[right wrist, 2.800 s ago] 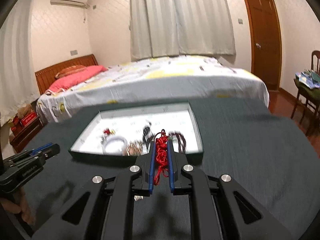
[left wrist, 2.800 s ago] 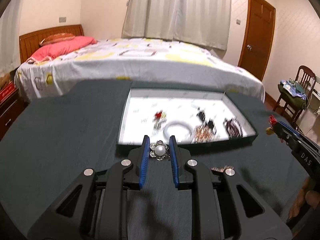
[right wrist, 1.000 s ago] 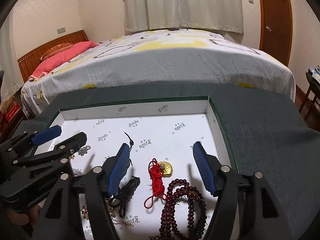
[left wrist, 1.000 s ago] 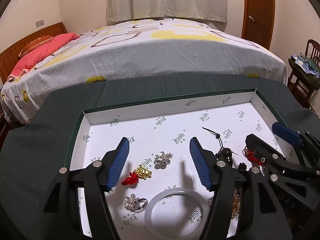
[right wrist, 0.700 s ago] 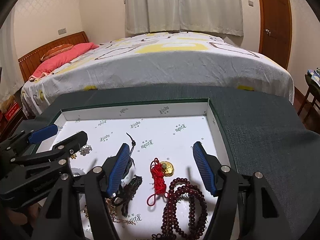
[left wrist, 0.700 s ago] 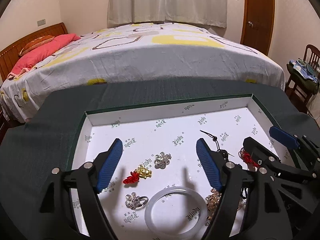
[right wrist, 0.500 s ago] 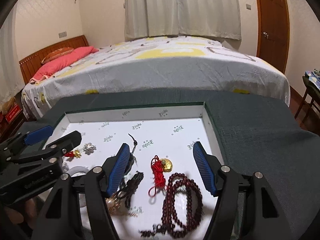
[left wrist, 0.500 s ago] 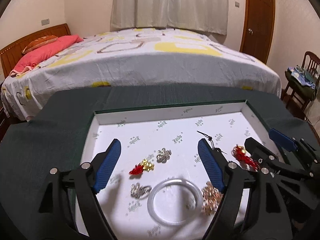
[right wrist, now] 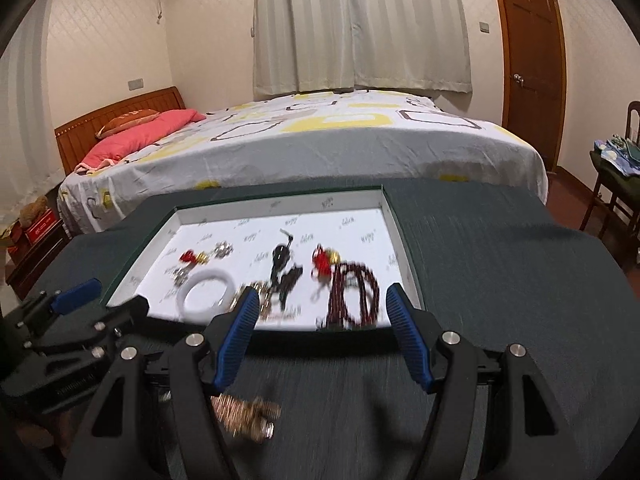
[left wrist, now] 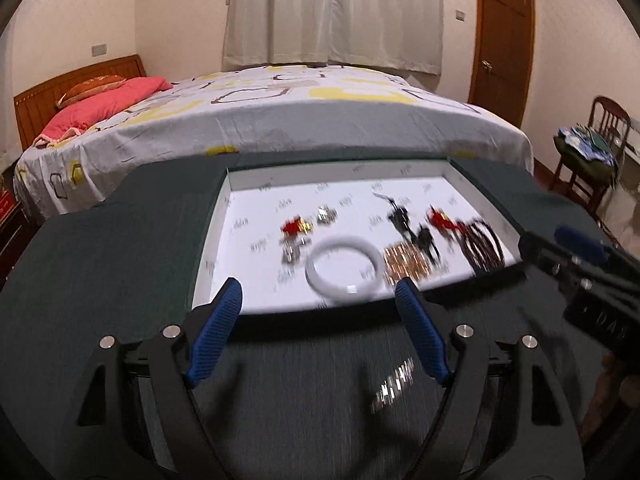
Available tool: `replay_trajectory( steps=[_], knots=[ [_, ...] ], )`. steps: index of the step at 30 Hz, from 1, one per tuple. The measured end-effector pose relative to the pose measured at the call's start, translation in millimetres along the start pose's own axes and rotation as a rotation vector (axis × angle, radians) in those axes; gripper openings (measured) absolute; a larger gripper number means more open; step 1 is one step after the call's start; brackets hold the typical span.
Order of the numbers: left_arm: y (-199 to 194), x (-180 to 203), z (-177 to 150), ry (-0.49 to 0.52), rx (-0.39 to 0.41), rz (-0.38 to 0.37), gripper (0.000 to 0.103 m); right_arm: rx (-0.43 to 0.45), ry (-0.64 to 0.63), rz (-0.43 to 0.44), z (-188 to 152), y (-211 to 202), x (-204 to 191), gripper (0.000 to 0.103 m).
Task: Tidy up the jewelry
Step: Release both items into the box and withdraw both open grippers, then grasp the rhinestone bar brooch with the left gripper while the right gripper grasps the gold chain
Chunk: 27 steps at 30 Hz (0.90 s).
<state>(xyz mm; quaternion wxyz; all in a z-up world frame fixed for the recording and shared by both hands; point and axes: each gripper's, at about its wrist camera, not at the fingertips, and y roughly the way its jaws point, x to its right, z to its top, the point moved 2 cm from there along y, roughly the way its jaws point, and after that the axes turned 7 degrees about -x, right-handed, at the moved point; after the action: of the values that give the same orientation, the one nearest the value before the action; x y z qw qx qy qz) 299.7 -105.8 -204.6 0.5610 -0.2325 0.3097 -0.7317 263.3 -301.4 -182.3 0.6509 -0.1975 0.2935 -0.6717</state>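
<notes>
Counted two grippers, both over the cloth (left wrist: pixel 100 260) just short of the tray (left wrist: pixel 213 248). Left gripper (left wrist: pixel 317 286): jaws wide, nothing between. Right gripper (right wrist: pixel 323 290): jaws likewise spread, nothing held.

Counted one tray, white inside, dark-rimmed, long axis running left to right across both views. Inside it:
- one white bangle (left wrist: pixel 310 270), flat, near the front wall
- two red charms (left wrist: pixel 294 226) (left wrist: pixel 440 220)
- two silvery brooches (left wrist: pixel 326 216) (left wrist: pixel 292 252), blurred
- one black cord (left wrist: pixel 400 216)
- one gold chain (left wrist: pixel 406 260), heaped beside the bangle
- one dark red bead string (left wrist: pixel 484 246), at the right end, loop stretched front to back

Found one loose piece (right wrist: pixel 244 416) outside the tray, on the cloth below the right gripper's left finger; blurred, brassy, slanting from lower left to upper right in the left view. Could not tell its kind.

Noted the tray's front wall standing between both grippers and the jewelry. Right gripper's left fingertip (right wrist: pixel 250 300) hid part of the gold chain in the right view.

Beyond the table: one bed (left wrist: pixel 300 120), one pink pillow (left wrist: pixel 104 100), curtains (left wrist: pixel 332 12), one door (left wrist: pixel 500 40), one chair (left wrist: pixel 600 152) with clothes on it.
</notes>
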Motion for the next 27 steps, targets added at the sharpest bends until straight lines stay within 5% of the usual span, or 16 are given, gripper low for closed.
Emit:
replay_trajectory(
  steps=[8,21,27],
  knots=[
    [-11.9,18.0,-36.4,0.058,-0.026,-0.002,0.076,0.0,-0.032,-0.045,-34.0,-28.3,5.0,0.064],
    [5.2,31.5,-45.2,0.087,-0.103,0.014,0.067,-0.003,0.015,-0.051,-52.8,-39.4,29.5,0.064],
    [18.7,40.7,-45.6,0.126,-0.172,0.008,0.051,0.0,0.04,-0.038,-54.9,-39.4,35.3,0.064]
  ],
)
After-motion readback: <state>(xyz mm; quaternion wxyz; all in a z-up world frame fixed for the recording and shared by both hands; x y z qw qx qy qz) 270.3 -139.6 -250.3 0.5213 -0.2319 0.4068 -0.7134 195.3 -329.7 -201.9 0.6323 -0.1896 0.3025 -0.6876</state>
